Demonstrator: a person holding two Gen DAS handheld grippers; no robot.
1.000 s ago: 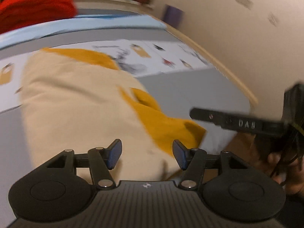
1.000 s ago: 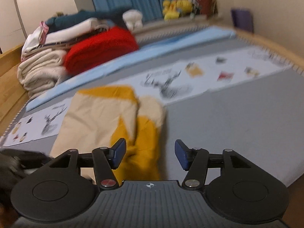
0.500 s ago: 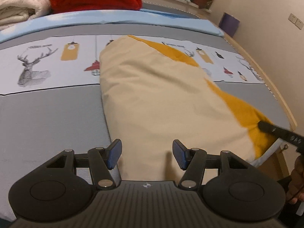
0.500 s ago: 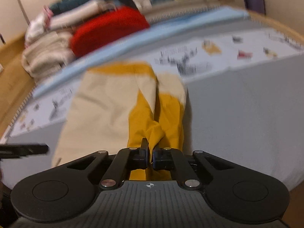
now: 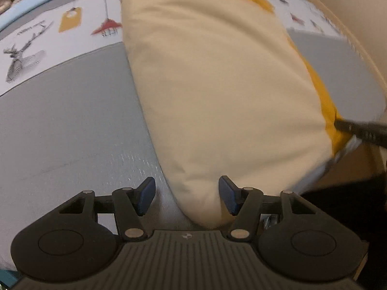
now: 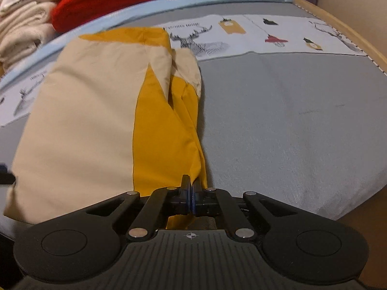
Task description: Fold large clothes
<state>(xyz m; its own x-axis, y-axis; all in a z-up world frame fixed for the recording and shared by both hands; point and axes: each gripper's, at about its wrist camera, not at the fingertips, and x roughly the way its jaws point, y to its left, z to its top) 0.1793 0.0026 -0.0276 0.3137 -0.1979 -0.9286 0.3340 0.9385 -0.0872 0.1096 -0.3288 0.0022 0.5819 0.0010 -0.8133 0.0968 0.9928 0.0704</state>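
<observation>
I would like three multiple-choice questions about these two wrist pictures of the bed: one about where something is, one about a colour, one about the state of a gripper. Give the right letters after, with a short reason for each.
1. Where is the red bundle?
A. at the far end of the bed, beside the pale folded laundry
B. under the garment
C. between the left gripper's fingers

2. Which colours has the garment?
A. blue and white
B. cream and mustard yellow
C. red and grey

3. How does the right gripper stand?
A. wide open above the bed
B. out of view
C. shut on the garment's yellow near edge

Answers:
1 A: it lies far behind the garment, next to the pale pile.
2 B: a cream panel with yellow parts beside it.
3 C: its pads meet, with yellow cloth running between them; the left gripper is open around the cream corner.
</observation>
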